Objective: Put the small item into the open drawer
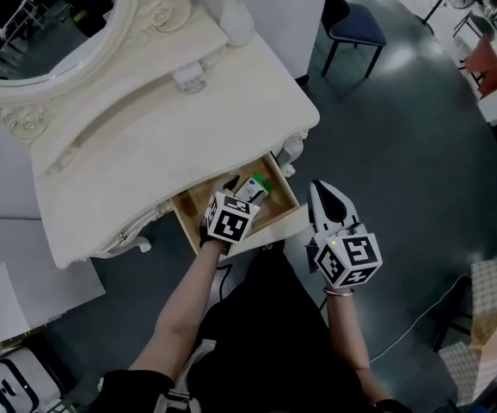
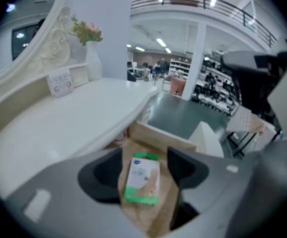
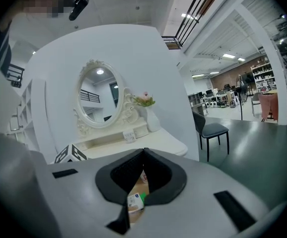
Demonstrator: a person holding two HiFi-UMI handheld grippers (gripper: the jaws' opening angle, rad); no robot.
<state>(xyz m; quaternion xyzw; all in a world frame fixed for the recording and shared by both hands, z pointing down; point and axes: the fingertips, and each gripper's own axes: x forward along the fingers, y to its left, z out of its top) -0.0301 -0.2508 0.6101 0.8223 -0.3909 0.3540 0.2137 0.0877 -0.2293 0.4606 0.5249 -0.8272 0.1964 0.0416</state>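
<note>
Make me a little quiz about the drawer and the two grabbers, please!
1. True or false: the small box lies inside the open drawer.
2. The jaws of the left gripper are: A) apart, above the box; B) squeezing the box; C) pressed together.
3. Fill in: the jaws of the right gripper are ____ (apart or together).
Key: 1 true; 2 A; 3 together.
</note>
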